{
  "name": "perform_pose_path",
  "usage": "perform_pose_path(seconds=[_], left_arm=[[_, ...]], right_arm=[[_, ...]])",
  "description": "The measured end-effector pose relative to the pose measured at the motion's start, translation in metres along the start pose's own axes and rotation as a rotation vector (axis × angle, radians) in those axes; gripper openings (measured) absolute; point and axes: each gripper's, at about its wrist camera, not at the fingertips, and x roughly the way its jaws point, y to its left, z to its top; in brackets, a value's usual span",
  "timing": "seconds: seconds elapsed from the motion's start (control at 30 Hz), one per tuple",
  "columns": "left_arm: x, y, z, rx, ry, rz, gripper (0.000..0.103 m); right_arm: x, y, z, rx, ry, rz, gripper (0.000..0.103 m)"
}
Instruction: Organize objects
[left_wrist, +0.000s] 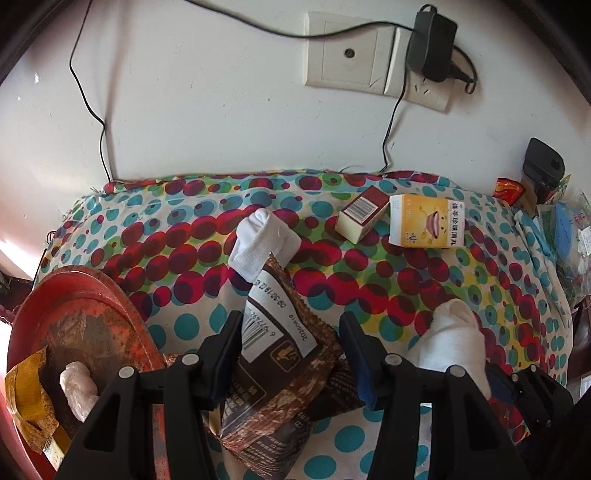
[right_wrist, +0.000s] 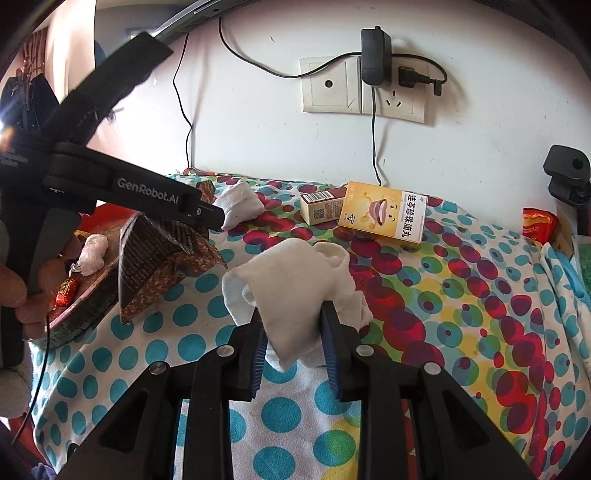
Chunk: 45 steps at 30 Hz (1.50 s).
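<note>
**K:** Status, near to far. Right tool (right_wrist: 291, 343) pinches a white sock (right_wrist: 295, 280), jaws pressed onto the bunched cloth, which is lifted slightly off the dotted desk cover (right_wrist: 443, 332). Left tool (left_wrist: 288, 354) has its jaws on either side of a brown snack bag (left_wrist: 273, 347). Left pad looks in contact, the right one shows a gap, so I can't tell whether it is actually gripping.

**M:** Step?

**K:** Looks like mid-sort, both tools loaded or loading. Bag leans against the rim of a red tray (left_wrist: 122, 306) on the left; the tray already holds a wrapped white lump and a yellow wrapper. My guess is the bag goes in there. Next move calls for a firm grip on the bag first: it is crinkly and tilted, so it may slip.

**M:** Socks?

**K:** Two. Held one is crumpled, cuff open, soft, will drape. Second sock (left_wrist: 262, 240) lies further back, touching the bag's top edge. Pairing them seems likely; the right tool would need to carry its sock over to it.

**M:** Further back?

**K:** Small brown-topped box (left_wrist: 360, 218) and yellow medicine box (left_wrist: 424, 221), just beside each other near the wall, untouched. Socket plate with a black adapter (right_wrist: 375, 55) above.
</note>
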Motion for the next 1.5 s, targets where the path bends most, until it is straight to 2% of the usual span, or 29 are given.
perform_pose_path(seconds=[0.4, 0.53, 0.97, 1.33, 1.5], left_arm=[[-0.022, -0.007, -0.007, 0.014, -0.019, 0.025, 0.054], [-0.029, -0.014, -0.012, 0.037, -0.030, 0.058, 0.054], [-0.052, -0.029, -0.027, 0.041, -0.042, 0.044, 0.054], [-0.085, -0.012, -0.042, 0.020, -0.069, 0.039, 0.054], [-0.103, 0.003, -0.050, 0.022, -0.083, 0.070, 0.054]], right_arm=[[-0.001, 0.001, 0.000, -0.012, 0.001, -0.015, 0.025], [0.000, 0.001, 0.000, -0.011, 0.007, -0.014, 0.026], [0.004, 0.002, -0.001, -0.004, 0.021, -0.017, 0.028], [0.005, 0.003, -0.001, -0.009, 0.027, -0.023, 0.029], [0.005, 0.003, 0.000, -0.017, 0.031, -0.028, 0.029]])
